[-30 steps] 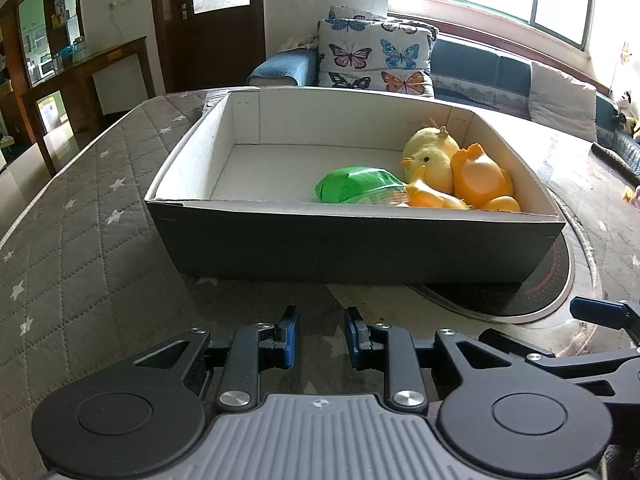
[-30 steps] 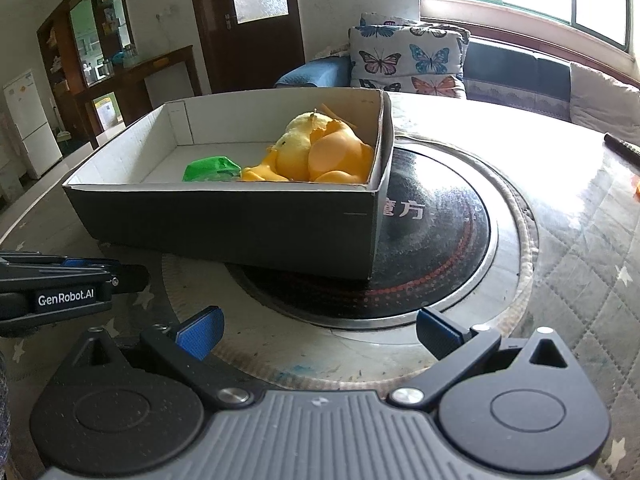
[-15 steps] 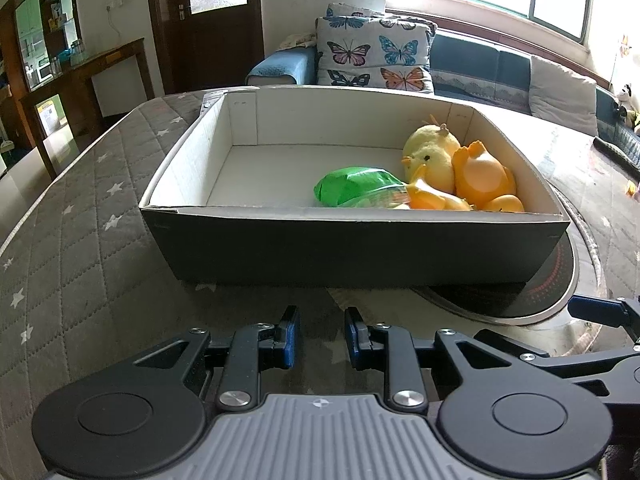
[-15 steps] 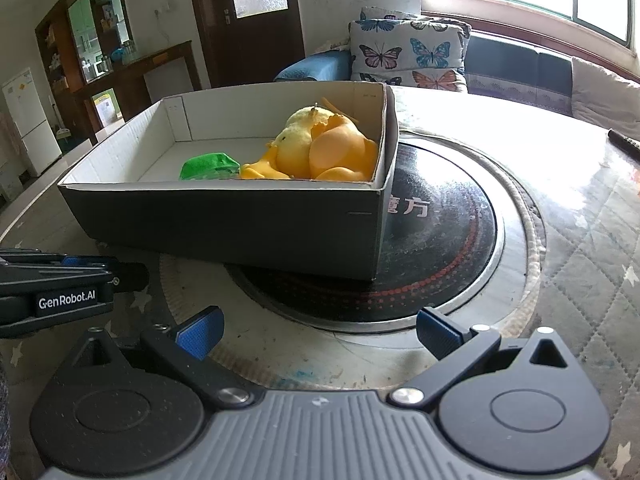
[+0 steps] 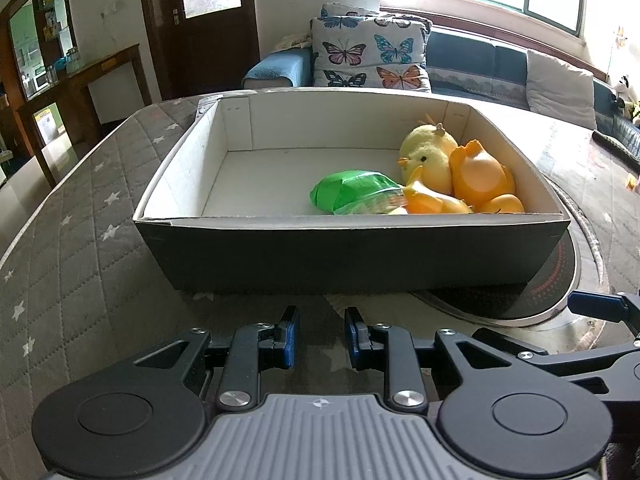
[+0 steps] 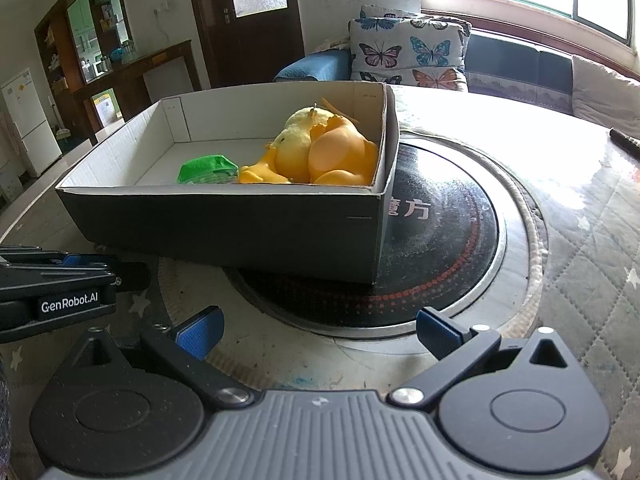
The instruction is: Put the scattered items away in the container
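Note:
A grey cardboard box (image 5: 352, 254) with a white inside stands on the table, also in the right wrist view (image 6: 224, 224). In it lie a green packet (image 5: 354, 191), a yellow plush chick (image 5: 428, 156) and orange duck toys (image 5: 480, 176); the right wrist view shows the packet (image 6: 206, 168) and toys (image 6: 324, 152) too. My left gripper (image 5: 322, 338) is low in front of the box, jaws nearly closed with a narrow gap, holding nothing. My right gripper (image 6: 318, 330) is wide open and empty, near the box's right corner.
The box rests partly on a round black hob plate (image 6: 444, 216) set in the quilted table cover (image 5: 72, 240). A dark remote (image 6: 624, 140) lies at the far right. A sofa with butterfly cushions (image 5: 368, 56) stands behind the table.
Both grippers have risen slightly, so more of the box's inside shows. The jaws have not changed and nothing in the box has moved.

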A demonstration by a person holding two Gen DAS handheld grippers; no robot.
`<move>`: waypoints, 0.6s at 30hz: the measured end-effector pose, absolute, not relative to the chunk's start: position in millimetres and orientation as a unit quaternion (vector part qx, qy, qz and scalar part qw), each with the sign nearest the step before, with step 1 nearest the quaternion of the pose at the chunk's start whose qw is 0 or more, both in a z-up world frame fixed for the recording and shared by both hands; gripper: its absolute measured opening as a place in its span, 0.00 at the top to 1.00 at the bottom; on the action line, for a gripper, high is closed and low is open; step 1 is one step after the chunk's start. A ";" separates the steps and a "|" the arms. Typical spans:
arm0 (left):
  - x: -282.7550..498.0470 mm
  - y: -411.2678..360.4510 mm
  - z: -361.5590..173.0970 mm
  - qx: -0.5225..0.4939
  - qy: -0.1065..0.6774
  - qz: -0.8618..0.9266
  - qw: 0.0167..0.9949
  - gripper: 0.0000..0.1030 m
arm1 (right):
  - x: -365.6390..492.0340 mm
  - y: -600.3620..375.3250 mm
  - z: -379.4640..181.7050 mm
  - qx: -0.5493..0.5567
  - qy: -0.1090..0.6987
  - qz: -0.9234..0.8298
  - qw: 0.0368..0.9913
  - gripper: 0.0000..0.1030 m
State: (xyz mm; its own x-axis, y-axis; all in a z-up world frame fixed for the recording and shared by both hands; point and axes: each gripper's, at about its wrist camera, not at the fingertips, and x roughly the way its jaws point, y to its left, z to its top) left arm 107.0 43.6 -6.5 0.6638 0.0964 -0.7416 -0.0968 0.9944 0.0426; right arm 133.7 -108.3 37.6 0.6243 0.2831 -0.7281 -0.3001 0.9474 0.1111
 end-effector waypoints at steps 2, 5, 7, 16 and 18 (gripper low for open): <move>108.2 43.4 -6.7 0.001 0.407 0.053 0.912 0.74 | 134.4 -108.4 37.5 -0.010 0.403 0.162 0.901 0.00; 109.3 43.4 -7.5 0.002 0.408 0.054 0.911 0.74 | 135.2 -108.6 36.8 -0.009 0.404 0.162 0.900 0.00; 109.8 43.3 -7.9 0.002 0.408 0.054 0.911 0.74 | 135.6 -108.7 36.4 -0.009 0.405 0.162 0.900 0.00; 113.1 43.6 -7.9 0.001 0.410 0.055 0.911 0.74 | 138.1 -108.9 35.4 -0.007 0.410 0.162 0.898 0.00; 113.8 43.5 -7.9 0.001 0.410 0.055 0.910 0.74 | 138.6 -108.7 35.1 -0.010 0.411 0.162 0.897 0.00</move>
